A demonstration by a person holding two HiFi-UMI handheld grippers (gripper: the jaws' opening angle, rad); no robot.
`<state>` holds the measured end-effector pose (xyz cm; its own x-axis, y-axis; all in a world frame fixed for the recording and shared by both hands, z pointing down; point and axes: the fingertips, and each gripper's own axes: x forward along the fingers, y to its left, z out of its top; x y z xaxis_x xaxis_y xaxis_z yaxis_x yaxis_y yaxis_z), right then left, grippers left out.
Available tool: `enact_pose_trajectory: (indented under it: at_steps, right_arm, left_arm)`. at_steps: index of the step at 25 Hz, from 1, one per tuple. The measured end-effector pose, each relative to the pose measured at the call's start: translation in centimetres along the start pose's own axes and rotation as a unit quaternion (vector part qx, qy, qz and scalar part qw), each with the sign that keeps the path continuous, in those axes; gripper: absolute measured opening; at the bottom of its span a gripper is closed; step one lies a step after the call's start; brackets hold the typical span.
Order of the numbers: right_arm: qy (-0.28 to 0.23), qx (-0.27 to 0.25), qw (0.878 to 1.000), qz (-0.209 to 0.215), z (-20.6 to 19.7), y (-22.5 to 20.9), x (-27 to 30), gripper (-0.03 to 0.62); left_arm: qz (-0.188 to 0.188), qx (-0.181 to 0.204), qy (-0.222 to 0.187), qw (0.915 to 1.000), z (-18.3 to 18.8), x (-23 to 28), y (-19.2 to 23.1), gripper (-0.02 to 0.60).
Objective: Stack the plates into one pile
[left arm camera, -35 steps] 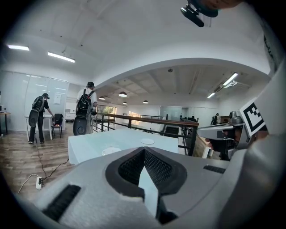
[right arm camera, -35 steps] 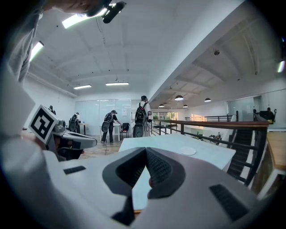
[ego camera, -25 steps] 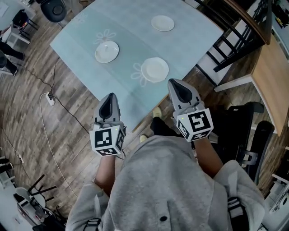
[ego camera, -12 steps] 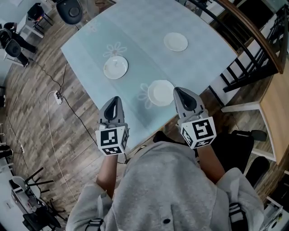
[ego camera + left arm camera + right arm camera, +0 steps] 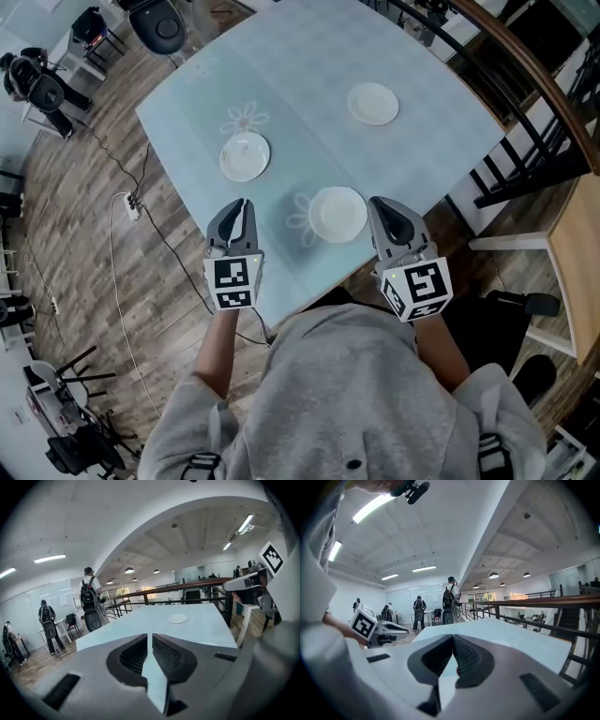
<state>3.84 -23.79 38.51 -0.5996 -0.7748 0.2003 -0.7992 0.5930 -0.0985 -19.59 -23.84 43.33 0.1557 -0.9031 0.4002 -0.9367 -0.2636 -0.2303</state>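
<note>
Three white plates lie apart on the pale blue table (image 5: 281, 66): a left plate (image 5: 245, 156), a near plate (image 5: 337, 214) and a far plate (image 5: 372, 103). My left gripper (image 5: 243, 203) hangs over the table's near edge, below the left plate, its jaws shut and empty. To the right of the near plate, close beside its rim, my right gripper (image 5: 378, 201) is also shut on nothing. In the left gripper view the shut jaws (image 5: 148, 637) point along the table, where one plate (image 5: 177, 618) shows. The right gripper view shows its closed jaws (image 5: 453, 638) over the tabletop.
A dark railing (image 5: 525, 84) and a black chair frame (image 5: 534, 173) stand right of the table. A cable and a power strip (image 5: 131, 204) lie on the wooden floor at left. People with backpacks (image 5: 89, 604) stand beyond the table's far end.
Both grippers have moved forward from over the floor to the table's near edge. The plates now lie closer to the fingertips. Both jaws have stayed shut.
</note>
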Motion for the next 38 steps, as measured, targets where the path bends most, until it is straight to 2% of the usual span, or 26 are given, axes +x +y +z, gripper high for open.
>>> enact_pose_trajectory:
  at_steps: [1,3,6,11,15,17,21,24,31,35,38]
  right_arm:
    - [0.002,0.001,1.000,-0.002,-0.2,-0.1,-0.1,0.026]
    - [0.004,0.003,1.000,-0.005,-0.3,-0.3,-0.1,0.026]
    - [0.010,0.003,1.000,-0.006,-0.8,-0.6,-0.1,0.026]
    - [0.025,-0.006,1.000,-0.009,-1.7,-0.9,0.1,0.026]
    - [0.038,-0.026,0.999,-0.011,-1.6,-0.7,0.2,0.026]
    - [0.045,-0.036,0.998,-0.013,-1.6,-0.6,0.0,0.025]
    - [0.056,-0.046,0.997,-0.020,-2.2,-0.8,-0.1,0.026]
    - [0.061,-0.046,0.997,-0.029,-2.6,-1.3,-0.4,0.025]
    - [0.067,-0.062,0.995,-0.037,-2.5,-2.0,-1.0,0.026]
    - [0.064,-0.074,0.994,-0.038,-2.8,-1.9,-0.8,0.026]
    - [0.065,-0.076,0.994,-0.042,-3.1,-1.9,-0.9,0.026]
  left_arm:
    - [-0.005,0.007,0.005,0.9999,-0.2,0.5,0.0,0.021]
    - [-0.014,0.018,0.017,0.9996,-0.7,1.6,0.1,0.095]
    - [-0.015,0.038,0.034,0.9986,-1.7,2.8,0.4,0.100]
    - [-0.017,0.098,0.068,0.9927,-5.3,6.3,1.1,0.100]
    - [-0.023,0.178,0.114,0.9771,-8.9,10.0,2.5,0.100]
    - [-0.028,0.200,0.143,0.9689,-11.1,11.5,3.0,0.100]
    - [-0.023,0.197,0.199,0.9595,-15.2,13.9,4.2,0.100]
    - [-0.022,0.200,0.227,0.9530,-16.9,15.1,4.9,0.100]
    - [-0.042,0.290,0.232,0.9276,-17.1,16.7,4.6,0.101]
    - [-0.058,0.294,0.231,0.9257,-17.2,17.3,4.6,0.115]
    - [-0.072,0.311,0.230,0.9195,-17.1,17.8,4.4,0.111]
